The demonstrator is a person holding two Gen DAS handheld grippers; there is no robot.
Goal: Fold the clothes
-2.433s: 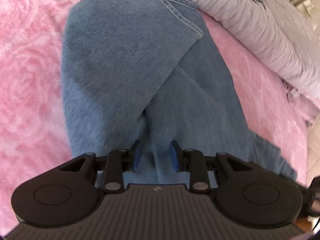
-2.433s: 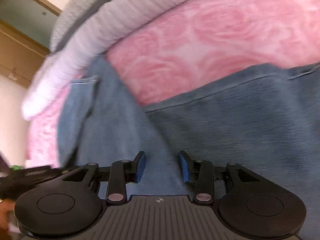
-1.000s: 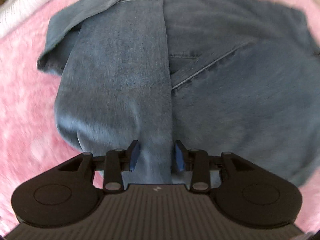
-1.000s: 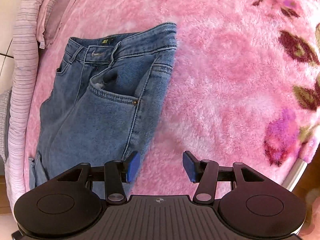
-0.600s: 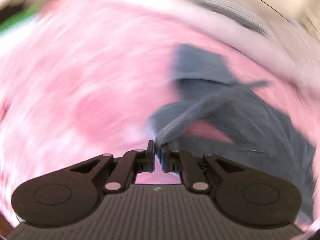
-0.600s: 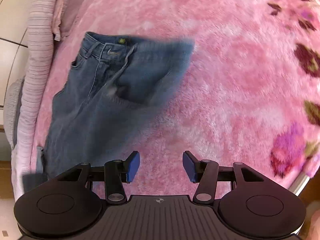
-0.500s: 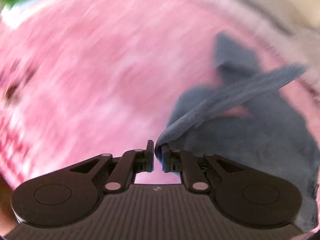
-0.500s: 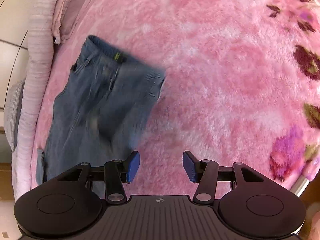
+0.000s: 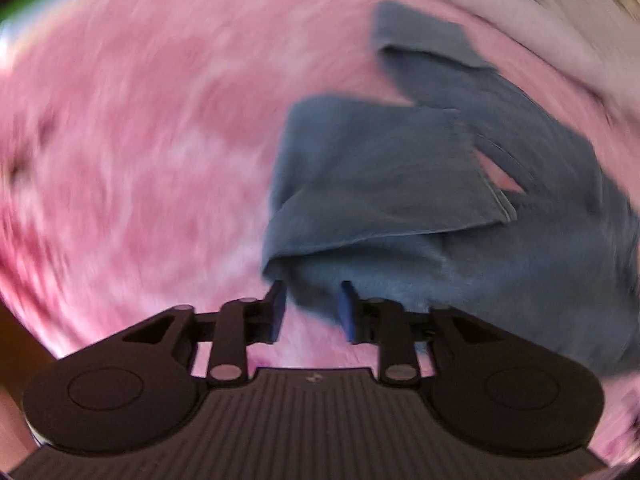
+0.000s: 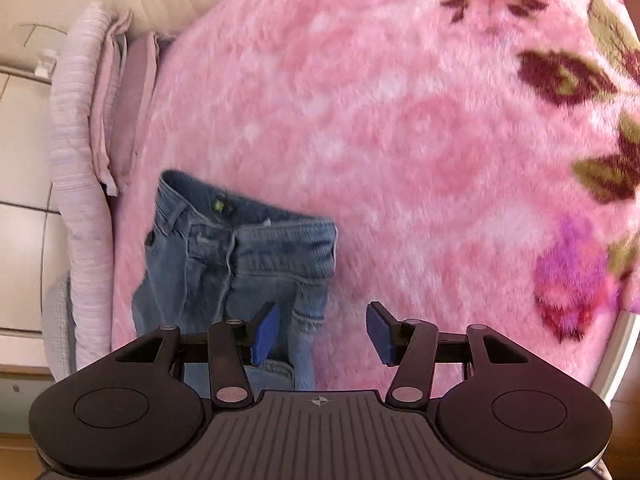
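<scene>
A pair of blue jeans [image 10: 240,264] lies bunched on the pink blanket [image 10: 400,140], waistband up and the cloth doubled over itself. The left wrist view is blurred; there a folded flap of the jeans [image 9: 380,176] rests on the rest of the denim. My left gripper [image 9: 311,308] hangs just over the fold's near edge. Its jaws are opening and the pads do not press the cloth. My right gripper [image 10: 323,334] is beside the jeans' right edge, over the blanket. Its jaws are also opening, and nothing is gripped between them.
Striped pale pillows [image 10: 76,200] and a cream headboard [image 10: 24,120] run along the left of the bed. Dark floral print [image 10: 568,76] marks the blanket's right side, where the bed edge [image 10: 616,360] drops off. Grey-white bedding [image 9: 560,32] lies beyond the jeans.
The left gripper was shut on a denim edge and carried it across; now its jaws are apart and the flap lies folded. The right gripper's jaws have widened a little.
</scene>
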